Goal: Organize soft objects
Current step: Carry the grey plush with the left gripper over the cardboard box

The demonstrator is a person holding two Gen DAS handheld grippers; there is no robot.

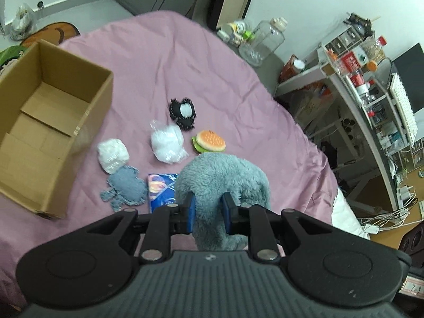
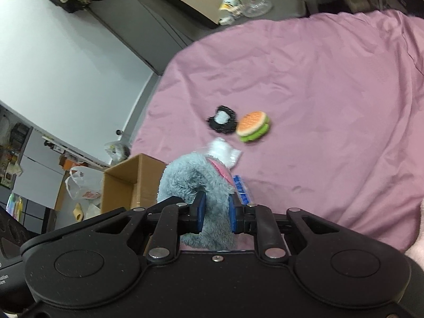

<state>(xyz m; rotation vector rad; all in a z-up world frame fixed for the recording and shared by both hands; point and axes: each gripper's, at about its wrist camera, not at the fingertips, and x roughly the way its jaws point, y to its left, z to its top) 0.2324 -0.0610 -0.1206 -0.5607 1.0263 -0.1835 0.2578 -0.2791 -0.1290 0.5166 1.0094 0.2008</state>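
Toy: grey plush toy [image 1: 222, 175] above pink bed [image 1: 212, 66], near box [image 1: 39, 132] | Jaws: we clamp left gripper [image 1: 208, 212] and right gripper [image 2: 216, 213] tight on its fur | Handling: light, floppy, squashy; we judge thick body folds the safest hold.

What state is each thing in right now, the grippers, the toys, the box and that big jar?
Left gripper: shut on grey plush toy.
Right gripper: shut on the same toy.
Cardboard box: open, empty.
Burger toy: lying on pink bedspread.
Two white bagged bundles: lying on bedspread.
Glass jar: upright, capped, looks empty.
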